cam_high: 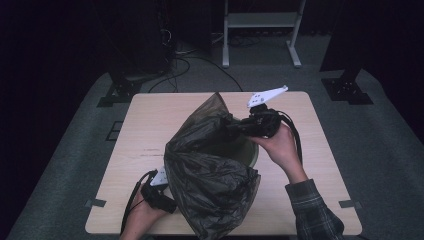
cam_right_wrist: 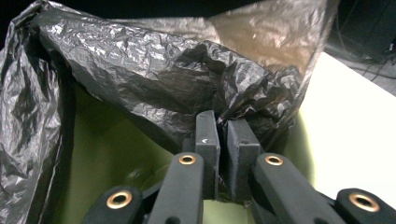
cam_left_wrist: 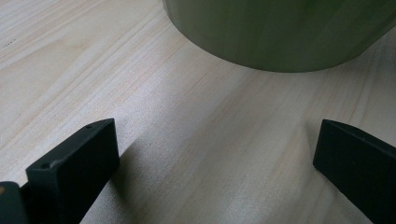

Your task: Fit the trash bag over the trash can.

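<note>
From above, your right gripper pinches the black bag over the green bin on the wooden table; grey carpet surrounds it. Your left gripper view shows jaws wide apart, empty, the bin beyond them. Your right gripper view shows jaws clamped on a bag fold.

Dim, dark-edged room; lit tabletop, soft shadows, slightly blurred close-ups.

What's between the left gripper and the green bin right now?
Bare wooden table, in the left gripper view: the left gripper stands open short of the green bin.
</note>
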Motion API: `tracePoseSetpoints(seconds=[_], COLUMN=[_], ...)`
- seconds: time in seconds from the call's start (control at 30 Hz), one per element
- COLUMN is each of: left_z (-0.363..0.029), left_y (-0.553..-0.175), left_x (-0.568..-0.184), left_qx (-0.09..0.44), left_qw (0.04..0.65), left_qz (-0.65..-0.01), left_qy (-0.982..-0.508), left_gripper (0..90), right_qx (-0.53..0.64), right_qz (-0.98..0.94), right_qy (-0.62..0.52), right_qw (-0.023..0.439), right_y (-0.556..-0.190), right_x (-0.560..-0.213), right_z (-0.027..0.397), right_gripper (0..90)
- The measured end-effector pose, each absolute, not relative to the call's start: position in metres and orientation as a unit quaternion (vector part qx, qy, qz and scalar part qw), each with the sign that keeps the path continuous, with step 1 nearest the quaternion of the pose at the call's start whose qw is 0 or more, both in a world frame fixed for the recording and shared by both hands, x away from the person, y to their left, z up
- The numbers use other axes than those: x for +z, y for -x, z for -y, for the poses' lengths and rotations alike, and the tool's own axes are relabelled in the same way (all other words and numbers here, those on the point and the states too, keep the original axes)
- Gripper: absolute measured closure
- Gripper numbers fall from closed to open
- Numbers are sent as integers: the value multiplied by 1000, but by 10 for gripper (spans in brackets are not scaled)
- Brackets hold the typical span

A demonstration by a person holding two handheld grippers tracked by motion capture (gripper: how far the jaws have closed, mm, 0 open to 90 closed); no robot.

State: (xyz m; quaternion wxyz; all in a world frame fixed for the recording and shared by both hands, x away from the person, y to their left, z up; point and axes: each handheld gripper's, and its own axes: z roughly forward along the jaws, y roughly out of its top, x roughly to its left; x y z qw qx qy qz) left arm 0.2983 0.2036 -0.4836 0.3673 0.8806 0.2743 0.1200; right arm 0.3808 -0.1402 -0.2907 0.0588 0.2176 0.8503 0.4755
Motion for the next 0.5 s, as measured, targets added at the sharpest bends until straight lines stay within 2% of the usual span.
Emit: tracePoseSetpoints(seconds=[0.07, 0.17, 0.27, 0.5], left_z=[-204, -204, -204, -204], left_y=[-298, -298, -298, -298], left_x=[-484, -484, -484, -484], left_qx=[120, 120, 120, 120], left_qw=[367, 367, 367, 367], left_qz=[-274, -274, -274, -274], left_qy=[-881, -881, -881, -881], left_gripper=[0, 0, 0, 0], right_qx=[463, 465, 472, 501], right_qz=[-858, -855, -850, -827], right_qy=[-216, -219, -222, -235], right_qw=[60, 63, 75, 96], right_y=[-378, -374, -368, -377], right_x=[-293, -295, -290, -274], right_z=[138, 142, 152, 163], right_gripper=[822, 676, 587, 466])
